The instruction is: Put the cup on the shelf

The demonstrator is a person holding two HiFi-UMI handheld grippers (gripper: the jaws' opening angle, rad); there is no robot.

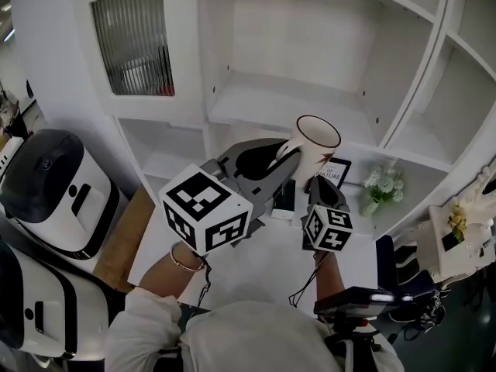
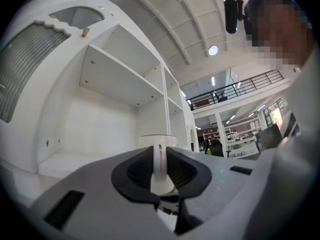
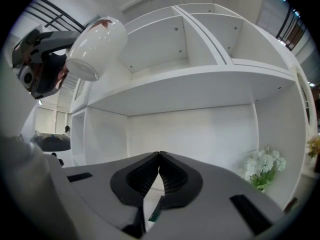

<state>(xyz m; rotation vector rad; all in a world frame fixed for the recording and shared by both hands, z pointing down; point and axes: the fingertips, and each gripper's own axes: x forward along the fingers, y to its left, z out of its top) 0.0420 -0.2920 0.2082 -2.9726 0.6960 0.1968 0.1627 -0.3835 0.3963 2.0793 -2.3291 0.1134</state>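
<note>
White shelf, open bays; flowers at lower-right end. Left gripper fingers pinch cup handle; right gripper fingers pressed together.

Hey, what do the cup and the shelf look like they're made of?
Cup: likely glazed ceramic. It is glossy white with a dark rim, and bright highlights show on its side.
Shelf: probably painted or laminated board. Its panels are flat, matte white, with small peg holes.
</note>
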